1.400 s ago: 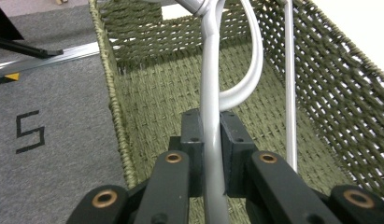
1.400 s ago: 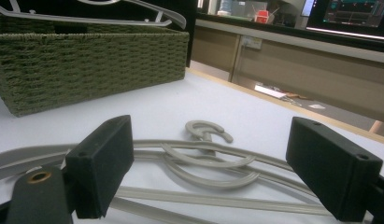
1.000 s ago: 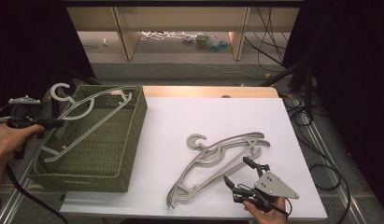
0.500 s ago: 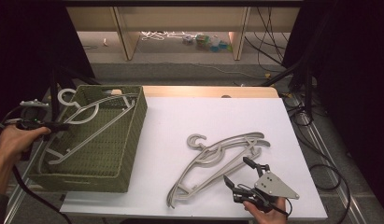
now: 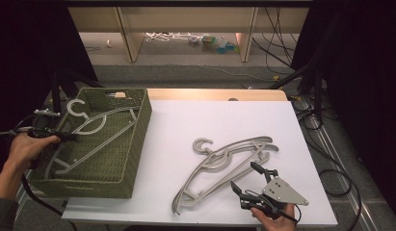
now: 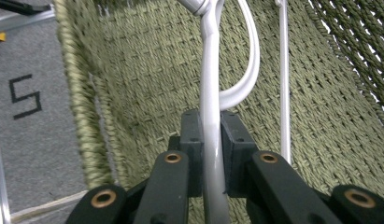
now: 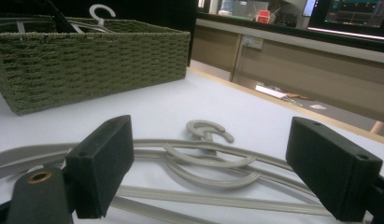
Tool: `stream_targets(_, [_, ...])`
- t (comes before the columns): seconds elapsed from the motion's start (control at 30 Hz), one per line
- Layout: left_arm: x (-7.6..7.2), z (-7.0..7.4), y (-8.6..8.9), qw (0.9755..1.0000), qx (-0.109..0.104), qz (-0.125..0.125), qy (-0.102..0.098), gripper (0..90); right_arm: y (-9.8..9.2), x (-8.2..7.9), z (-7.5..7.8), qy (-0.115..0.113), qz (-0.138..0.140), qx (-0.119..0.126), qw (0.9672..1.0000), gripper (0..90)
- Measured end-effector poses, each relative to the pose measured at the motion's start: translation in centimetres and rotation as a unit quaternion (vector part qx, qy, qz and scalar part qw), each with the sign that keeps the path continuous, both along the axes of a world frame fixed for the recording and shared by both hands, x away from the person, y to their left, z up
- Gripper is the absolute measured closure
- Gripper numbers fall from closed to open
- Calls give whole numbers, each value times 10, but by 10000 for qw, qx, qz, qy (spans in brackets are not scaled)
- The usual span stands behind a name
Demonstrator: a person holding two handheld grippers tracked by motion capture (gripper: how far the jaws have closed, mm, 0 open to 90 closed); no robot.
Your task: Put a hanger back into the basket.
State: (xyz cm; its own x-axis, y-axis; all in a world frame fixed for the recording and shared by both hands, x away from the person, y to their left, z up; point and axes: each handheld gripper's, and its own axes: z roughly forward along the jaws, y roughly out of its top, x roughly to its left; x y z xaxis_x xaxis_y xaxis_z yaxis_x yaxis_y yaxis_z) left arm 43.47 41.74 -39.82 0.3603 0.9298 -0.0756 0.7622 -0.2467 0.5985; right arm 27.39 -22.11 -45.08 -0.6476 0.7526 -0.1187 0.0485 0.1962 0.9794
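Hangers: one (image 5: pixel 97 126) over basket (image 5: pixel 138 144), clamped; two (image 5: pixel 224 161) on table (image 5: pixel 186 120)

You can read one mark: a black "5" (image 6: pixel 24 95), drawn in angular strokes on the grey floor at the left of the left gripper view, just outside the woven basket's (image 6: pixel 82 116) wall. At the upper right of the right gripper view a monitor (image 7: pixel 353 14) shows coloured lines, too small and blurred to read. You'll find nothing legible in the high view.
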Motion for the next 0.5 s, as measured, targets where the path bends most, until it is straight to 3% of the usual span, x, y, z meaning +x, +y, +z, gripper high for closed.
stream_targets(0.03, [0, 1, 1, 9999, 66, -68, 62, 811, 0, 0, 0, 0, -1, -7, 10000, 161])
stream_targets(0.1, [1, 0, 0, 10000, -13, -8, 97, 810, 0, 1, 0, -43, -11, 3, 10000, 161])
stream_targets(0.3, [1, -3, -3, 9992, 236, -63, 303, 795, 0, -1, 0, 24, -41, -46, 10000, 161])
stream_targets(0.4, [0, -2, -4, 9995, 132, -52, 288, 782, -1, -1, 1, 31, -55, -49, 10000, 161])
stream_targets(0.5, [-2, 2, -3, 9995, 163, 29, 263, 763, 0, -1, 1, 30, -53, -54, 10000, 161])
